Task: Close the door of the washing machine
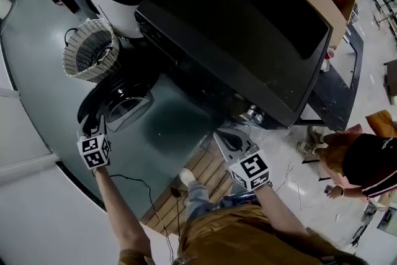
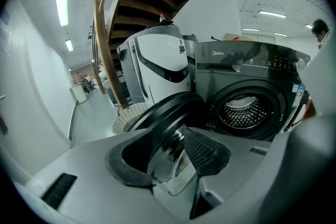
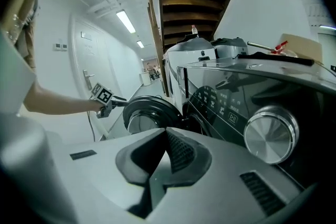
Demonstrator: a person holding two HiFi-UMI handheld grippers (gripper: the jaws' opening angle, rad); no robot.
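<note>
Washing-machine door (image 1: 124, 105) stands open above grey floor (image 1: 37, 40); left gripper (image 2: 164, 157) jaws apart, right gripper (image 3: 160, 160) jaws together.

Looking down in the head view, the washing machine's (image 1: 248, 40) front is hidden beneath its own dark top. The left gripper's (image 1: 93, 126) fingers merge with the black door (image 1: 124, 105), and I can't tell whether they touch it. In the left gripper view the door's glass bulge lies between the fingers (image 2: 207, 152), and contact is unclear there too. A pale blurred shape (image 2: 320, 81) covers the machine's right side. People (image 2: 86, 83) far back on the left are too small to make out. In the right gripper view the control panel's (image 3: 220, 105) print is unreadable. A seated person (image 1: 366, 161) is cut off by the head view's right edge.
</note>
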